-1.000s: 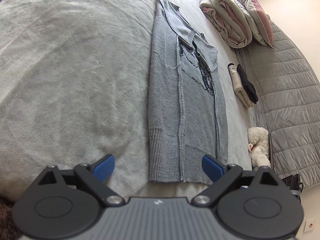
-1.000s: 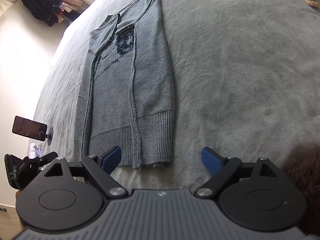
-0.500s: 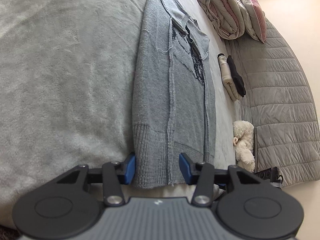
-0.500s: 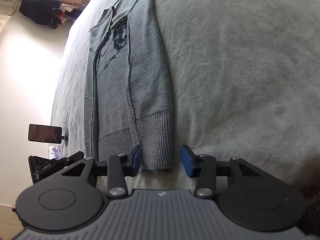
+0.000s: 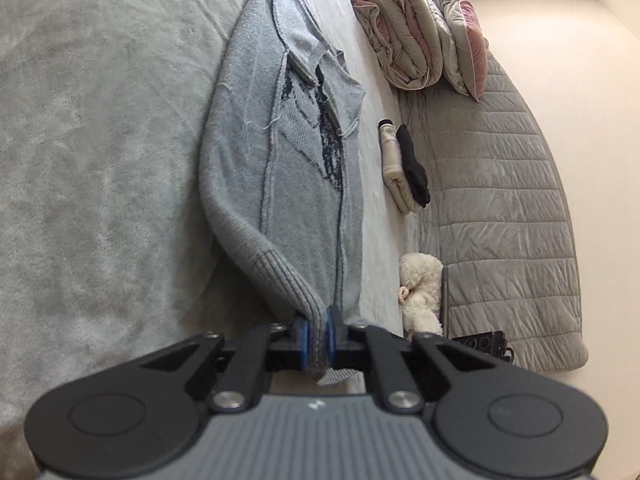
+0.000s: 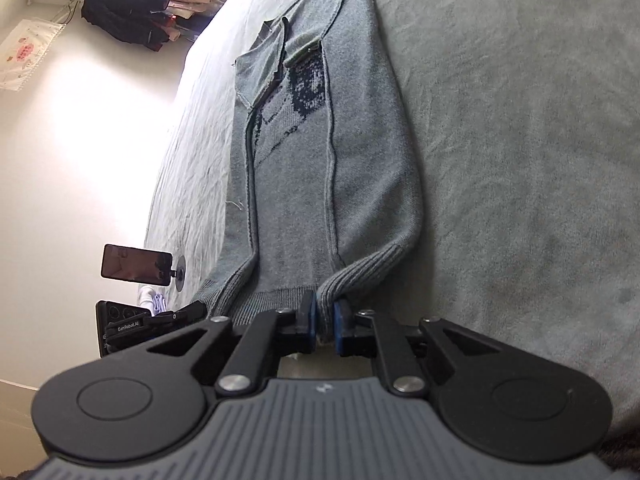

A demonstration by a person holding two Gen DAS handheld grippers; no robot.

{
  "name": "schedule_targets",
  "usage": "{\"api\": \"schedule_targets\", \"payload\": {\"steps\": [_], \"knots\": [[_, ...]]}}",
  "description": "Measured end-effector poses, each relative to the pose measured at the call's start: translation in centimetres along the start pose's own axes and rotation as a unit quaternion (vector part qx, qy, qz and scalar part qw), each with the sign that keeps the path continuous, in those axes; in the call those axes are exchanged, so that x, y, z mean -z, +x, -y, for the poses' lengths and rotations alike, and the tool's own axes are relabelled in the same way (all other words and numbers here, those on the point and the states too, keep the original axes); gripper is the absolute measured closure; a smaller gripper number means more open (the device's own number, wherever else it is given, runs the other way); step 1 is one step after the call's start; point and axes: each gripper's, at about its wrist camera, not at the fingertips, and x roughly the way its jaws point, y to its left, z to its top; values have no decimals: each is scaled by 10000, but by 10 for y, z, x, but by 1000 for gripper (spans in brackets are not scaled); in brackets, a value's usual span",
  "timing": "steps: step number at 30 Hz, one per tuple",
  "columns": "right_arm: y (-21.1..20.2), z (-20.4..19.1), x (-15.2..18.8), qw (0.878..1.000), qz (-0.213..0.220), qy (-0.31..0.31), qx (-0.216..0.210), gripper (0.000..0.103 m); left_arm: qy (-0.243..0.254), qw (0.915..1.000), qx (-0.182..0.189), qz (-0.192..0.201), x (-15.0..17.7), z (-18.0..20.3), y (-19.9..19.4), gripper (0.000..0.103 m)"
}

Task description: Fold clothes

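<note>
A grey knit sweater (image 5: 300,200) with a dark woven picture lies lengthwise on the bed, its sides folded in. In the left wrist view my left gripper (image 5: 316,338) is shut on the ribbed hem at one near corner, which is lifted off the bed. In the right wrist view the same sweater (image 6: 320,168) stretches away from me, and my right gripper (image 6: 325,326) is shut on the ribbed hem at the other near corner, also raised. The left gripper's body (image 6: 132,326) shows at the left edge there.
The grey blanket (image 5: 100,140) covers the bed. Rolled duvets and a pink pillow (image 5: 420,36) lie at the far end, beige and black folded garments (image 5: 402,168) and a white plush toy (image 5: 420,292) beside the sweater. A phone on a stand (image 6: 136,264) stands left.
Both grippers moved forward over the hem and went from open to shut on its two near corners. The corners now rise off the bed.
</note>
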Motion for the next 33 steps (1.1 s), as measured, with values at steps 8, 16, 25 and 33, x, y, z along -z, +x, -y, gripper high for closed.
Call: {"api": "schedule_targets", "payload": {"steps": [8,16,25,33], "knots": [[22,-8,-56,9993,338,-146,-86,91,-247,9978,237,571,-45,4,8,95],[42,6,-90,9978,555,-218,-294,85,162,9977,-156,640,-91,0,38,83],[31,-4,-103,9825,1457,-1083,-410,34,1563,9731,-287,1670,-83,24,16,19],[56,-30,-90,9253,1667,-3292,875,27,3082,9084,-1880,2108,-67,42,39,4]]}}
